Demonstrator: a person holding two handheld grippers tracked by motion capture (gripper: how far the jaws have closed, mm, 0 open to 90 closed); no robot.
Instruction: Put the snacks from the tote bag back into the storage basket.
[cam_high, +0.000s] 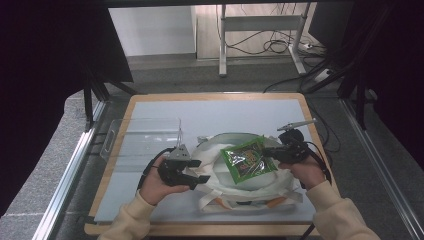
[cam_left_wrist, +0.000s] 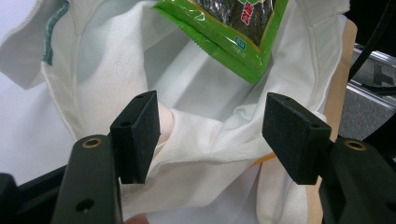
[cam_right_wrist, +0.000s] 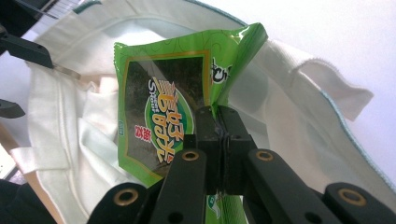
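Right now the right gripper (cam_right_wrist: 217, 122) is clamped on one edge of the green snack packet (cam_high: 248, 159), which hangs just above the mouth of the white cloth bag (cam_high: 220, 187) near the desk's front edge. Packet's long axis tilts down-left into the opening, so the coming move looks like a lowering. Left gripper (cam_left_wrist: 210, 135) is spread, bag rim fabric touching one pad, not pinched.

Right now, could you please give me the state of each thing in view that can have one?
Green snack packet: sealed, held in the air over the bag's mouth.
White cloth bag: lying on the table, mouth open.
Right gripper: fingers shut on the packet's edge.
Left gripper: fingers apart, one tucked inside the bag's rim.
Clear plastic tray: flat on the table.
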